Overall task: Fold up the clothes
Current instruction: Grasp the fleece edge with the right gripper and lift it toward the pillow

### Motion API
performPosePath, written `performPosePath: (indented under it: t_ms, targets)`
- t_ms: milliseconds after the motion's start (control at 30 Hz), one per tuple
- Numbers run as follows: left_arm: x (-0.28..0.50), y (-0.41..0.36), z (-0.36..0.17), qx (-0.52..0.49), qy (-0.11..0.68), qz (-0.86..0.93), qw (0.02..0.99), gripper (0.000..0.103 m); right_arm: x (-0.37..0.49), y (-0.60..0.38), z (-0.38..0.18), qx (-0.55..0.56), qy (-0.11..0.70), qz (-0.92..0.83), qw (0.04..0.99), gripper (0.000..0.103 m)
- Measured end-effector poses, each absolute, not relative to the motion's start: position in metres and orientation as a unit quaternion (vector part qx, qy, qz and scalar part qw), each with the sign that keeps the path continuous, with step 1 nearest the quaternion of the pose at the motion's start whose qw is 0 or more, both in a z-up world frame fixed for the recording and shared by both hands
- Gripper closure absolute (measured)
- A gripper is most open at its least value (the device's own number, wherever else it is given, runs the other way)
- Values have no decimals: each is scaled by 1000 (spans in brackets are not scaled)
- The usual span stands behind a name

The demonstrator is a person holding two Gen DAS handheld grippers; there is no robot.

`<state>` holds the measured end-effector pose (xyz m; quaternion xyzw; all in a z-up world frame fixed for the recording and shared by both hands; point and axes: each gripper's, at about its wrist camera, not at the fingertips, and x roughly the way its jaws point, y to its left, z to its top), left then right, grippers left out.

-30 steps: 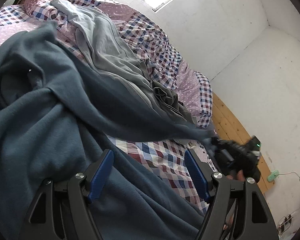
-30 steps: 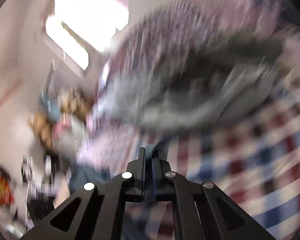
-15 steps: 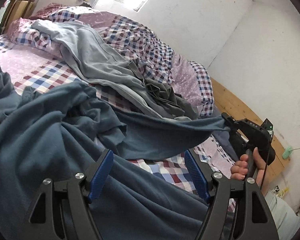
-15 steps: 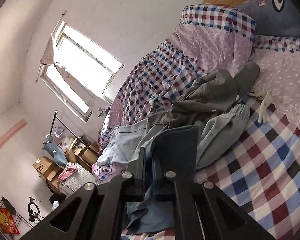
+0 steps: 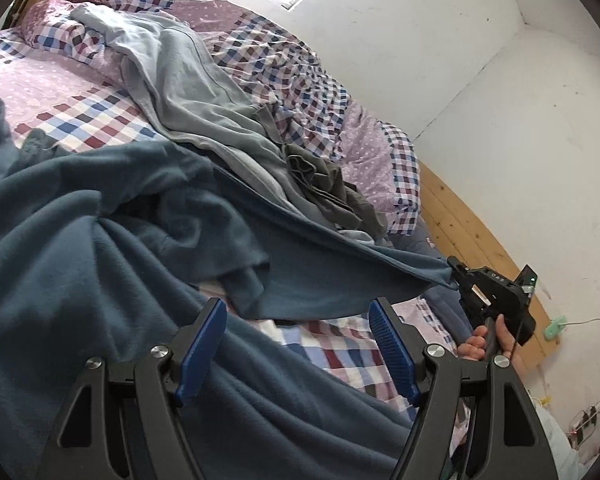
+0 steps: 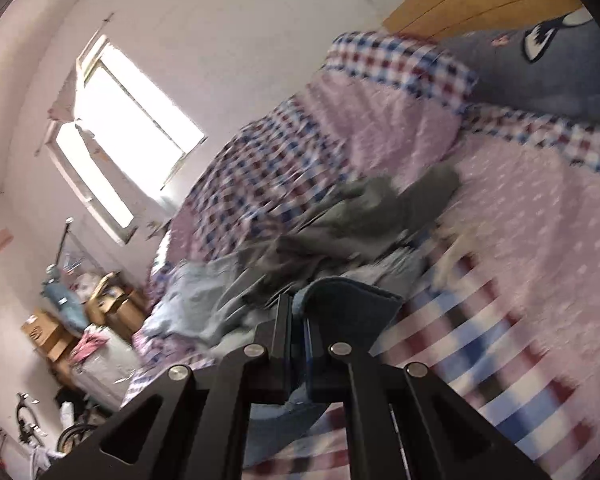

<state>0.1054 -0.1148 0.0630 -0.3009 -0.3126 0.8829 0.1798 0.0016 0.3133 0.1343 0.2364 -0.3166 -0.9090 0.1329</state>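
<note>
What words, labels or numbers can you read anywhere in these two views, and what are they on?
"DAS", or close to it: small white letters on the body of the black right gripper; not certain.
Brown cardboard box: dark mark, too blurred to read.
Grey-blue pillow: a picture print only, no letters.
Dark blue fleece garment and checked bedding: no text.

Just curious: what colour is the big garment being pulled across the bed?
Dark teal blue, plain. The garment shows best in the left wrist view.
</note>
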Motion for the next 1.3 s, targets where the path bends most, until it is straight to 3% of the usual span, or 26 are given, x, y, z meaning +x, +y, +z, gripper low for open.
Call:
performPosePath:
  t_ms: [167,367,633,900,1300]
  targets:
    - [105,-109,67,-293,-315,881,195,26,-22,377,168,225,-277,-933,56,100]
    - [103,-111,73,-272,-354,865,227,26,-46,453,258,187,-199,-962,-32,100]
    - [99,-83,86,-260,-394,788,396,26,-55,492,338,171,-95,-971,-138,100]
    - [118,4,94,-354,-288,641,617,25,-50,509,340,186,-69,-961,-192,100]
    - [198,111,80,-435,-137,549,700,25,-50,519,335,211,-29,-945,-248,100]
